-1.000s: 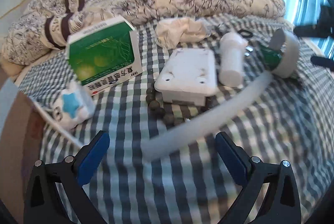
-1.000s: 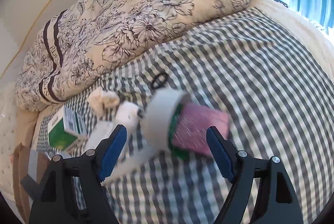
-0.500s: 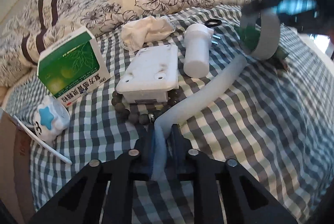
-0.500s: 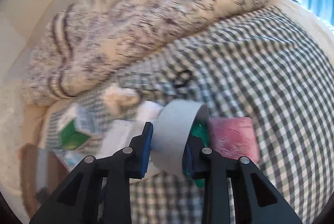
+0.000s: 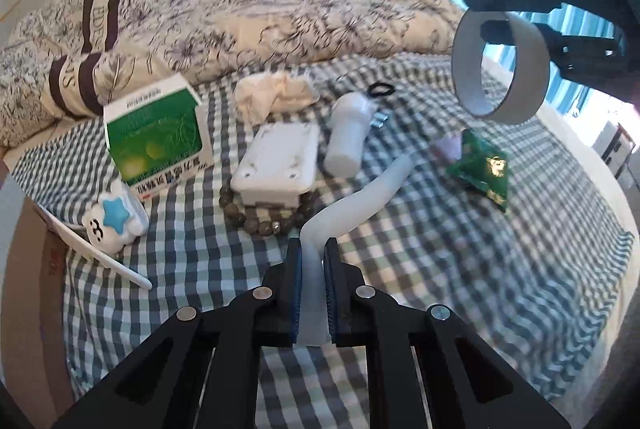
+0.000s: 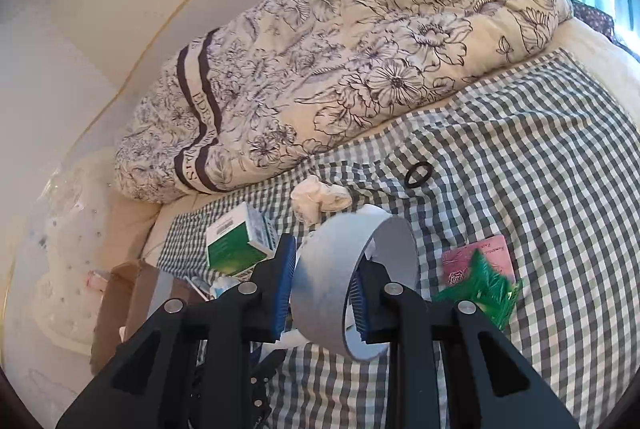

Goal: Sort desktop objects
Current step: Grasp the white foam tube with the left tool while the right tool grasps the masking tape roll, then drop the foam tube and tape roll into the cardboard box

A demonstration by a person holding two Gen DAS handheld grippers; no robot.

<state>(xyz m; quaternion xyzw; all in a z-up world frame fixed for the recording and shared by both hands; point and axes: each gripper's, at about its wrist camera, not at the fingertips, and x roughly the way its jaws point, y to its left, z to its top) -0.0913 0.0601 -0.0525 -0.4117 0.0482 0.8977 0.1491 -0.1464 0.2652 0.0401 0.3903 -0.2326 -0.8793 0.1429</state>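
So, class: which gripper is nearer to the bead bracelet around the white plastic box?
Left. The left gripper is shut on the white tube just in front of the bead bracelet. The right gripper holds the grey tape ring raised, far to the right.

The left wrist view sits low and close over the checked sheet (image 5: pixel 440 269), facing along its fingers toward the floral quilt (image 5: pixel 280 1) and window. The right wrist view looks down from higher, toward the wall. Both share the green box (image 5: pixel 156 137) (image 6: pixel 232 249), quilt and sheet.
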